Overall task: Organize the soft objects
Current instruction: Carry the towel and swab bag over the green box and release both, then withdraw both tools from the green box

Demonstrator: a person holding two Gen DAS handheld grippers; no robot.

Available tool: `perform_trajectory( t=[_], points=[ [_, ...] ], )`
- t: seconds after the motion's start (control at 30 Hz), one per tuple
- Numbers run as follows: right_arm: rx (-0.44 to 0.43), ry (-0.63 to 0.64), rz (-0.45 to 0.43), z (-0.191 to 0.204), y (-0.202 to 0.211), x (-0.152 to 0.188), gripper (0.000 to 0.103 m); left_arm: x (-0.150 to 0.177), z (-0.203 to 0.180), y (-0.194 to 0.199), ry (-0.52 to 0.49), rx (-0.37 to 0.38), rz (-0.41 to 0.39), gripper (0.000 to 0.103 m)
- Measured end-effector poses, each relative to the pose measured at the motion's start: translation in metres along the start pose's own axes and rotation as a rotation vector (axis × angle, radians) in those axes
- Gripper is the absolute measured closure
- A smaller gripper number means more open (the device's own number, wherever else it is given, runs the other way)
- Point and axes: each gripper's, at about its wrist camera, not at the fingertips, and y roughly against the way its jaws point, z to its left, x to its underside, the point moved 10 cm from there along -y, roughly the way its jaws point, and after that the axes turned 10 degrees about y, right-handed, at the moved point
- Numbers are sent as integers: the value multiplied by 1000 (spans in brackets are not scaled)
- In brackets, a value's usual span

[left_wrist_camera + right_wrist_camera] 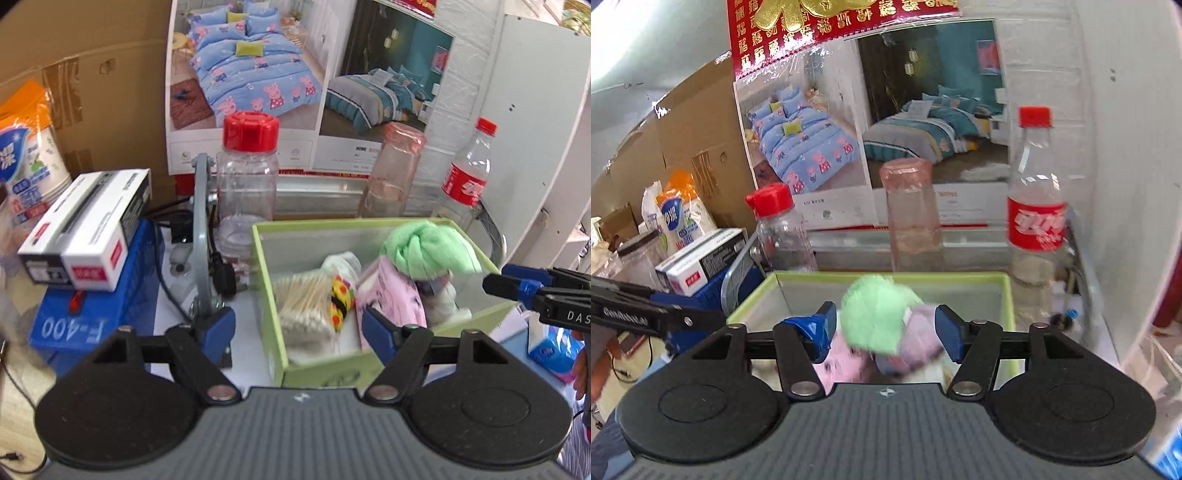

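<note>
A light green box holds a bundle of cotton swabs, a yellow item with red dots, a pink cloth and a rolled green towel lying on top. My left gripper hovers open over the box's near left corner with nothing between its fingers. My right gripper stands open at the box's near edge. The towel shows between its fingers, but the pads do not press on it. Its tip is just right of the towel.
Behind the box stand a red-capped clear jar, a pink glass bottle and a red-labelled plastic bottle. To the left, a white and black carton rests on a blue machine. A blue packet lies at the right.
</note>
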Motion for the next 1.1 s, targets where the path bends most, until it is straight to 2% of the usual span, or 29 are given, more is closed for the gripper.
perform_trajectory(
  t=[0.23,0.37,0.53,0.7,0.87,0.97,1.03,1.1],
  points=[
    [18,-59,126,1,42,74,54,65,22,33,-14,-42,50,25],
    [35,-139,155,-4,67,112,53,99,40,42,19,-61,94,20],
    [66,-200,186,-16,91,137,53,109,57,46,38,-98,107,12],
    [84,-148,199,-15,98,129,52,88,57,25,28,-107,118,11],
    [36,-97,205,-3,84,110,52,80,50,-26,22,-119,206,11],
    [17,-40,239,6,68,100,51,78,55,-50,20,-193,223,11],
    [-6,17,276,13,55,95,51,78,63,-56,15,-247,213,1],
    [-46,73,324,23,41,92,51,80,67,-55,21,-233,206,1]
  ],
)
